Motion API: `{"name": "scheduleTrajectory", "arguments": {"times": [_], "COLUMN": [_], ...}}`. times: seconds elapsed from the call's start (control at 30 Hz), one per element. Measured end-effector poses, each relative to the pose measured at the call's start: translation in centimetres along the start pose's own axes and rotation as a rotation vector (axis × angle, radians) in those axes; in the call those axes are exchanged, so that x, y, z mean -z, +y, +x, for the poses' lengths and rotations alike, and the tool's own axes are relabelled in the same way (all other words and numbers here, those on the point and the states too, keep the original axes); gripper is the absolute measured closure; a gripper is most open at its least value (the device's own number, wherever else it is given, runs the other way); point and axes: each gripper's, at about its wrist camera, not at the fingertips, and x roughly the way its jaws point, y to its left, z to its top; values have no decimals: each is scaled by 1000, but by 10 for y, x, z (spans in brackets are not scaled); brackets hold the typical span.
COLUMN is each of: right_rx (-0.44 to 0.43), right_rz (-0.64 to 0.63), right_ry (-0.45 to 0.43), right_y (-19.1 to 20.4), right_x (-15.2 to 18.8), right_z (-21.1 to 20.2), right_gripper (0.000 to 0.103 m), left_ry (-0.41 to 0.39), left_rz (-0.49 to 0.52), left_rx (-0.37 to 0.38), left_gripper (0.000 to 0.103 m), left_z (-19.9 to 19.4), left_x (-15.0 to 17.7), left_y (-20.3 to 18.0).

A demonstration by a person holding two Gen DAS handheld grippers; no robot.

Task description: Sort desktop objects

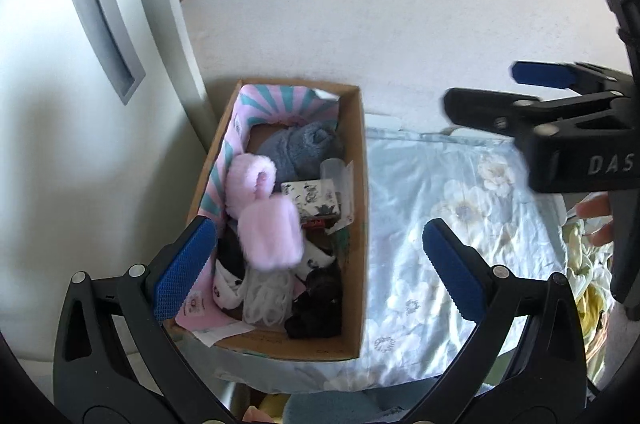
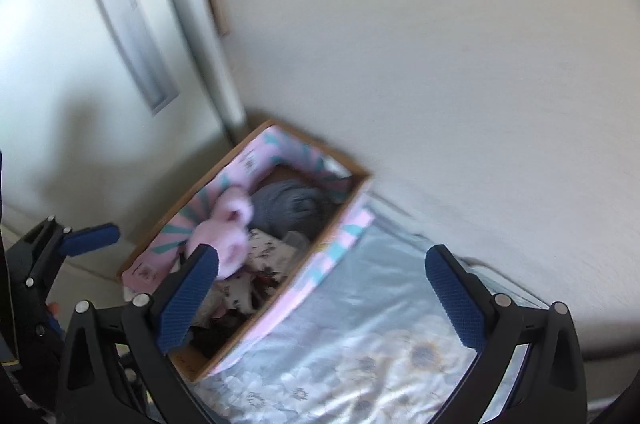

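Left wrist view shows the left gripper (image 1: 320, 272) spread wide and empty above the cardboard box (image 1: 357, 224) — fluffy pink sock (image 1: 270, 238) lying inside on top — while the right gripper (image 2: 322, 302) gapes empty too.

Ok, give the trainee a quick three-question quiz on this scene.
1. True or false: the left gripper holds the pink fluffy item.
2. Where does the grey fluffy item lie? A) on the floral cloth B) in the box C) in the right gripper
3. Fill in: both grippers are ____.

Key: 1 false; 2 B; 3 open
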Motion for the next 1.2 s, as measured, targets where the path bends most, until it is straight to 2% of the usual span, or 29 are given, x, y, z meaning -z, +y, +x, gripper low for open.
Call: {"name": "scheduleTrajectory", "arguments": {"times": [0.17, 0.43, 0.63, 0.87, 1.03, 1.2], "right_rx": [75, 194, 279, 326, 322, 336], "right_rz": [93, 250, 364, 486, 521, 530], "right_ry": [-34, -75, -141, -178, -125, -110], "right_y": [-23, -47, -50, -49, -49, -50], "right_x": [14, 48, 78, 120, 135, 138], "right_z": [-35, -89, -121, -123, -108, -106], "right_gripper": [0, 0, 0, 0, 0, 0], "left_ry": [-41, -134, -164, -163, -129, -125], "left_rz": [-13, -29, -23, 14, 31, 55], "left_rx": [29, 8, -5, -70, -54, -50], "left_gripper": [0, 0, 0, 0, 0, 0], "left_z": [-22, -64, -76, -67, -58, -55], "left_x": [-11, -28, -25, -14, -11, -12], "left_y": [-9, -26, -32, -34, -35, -39]}}
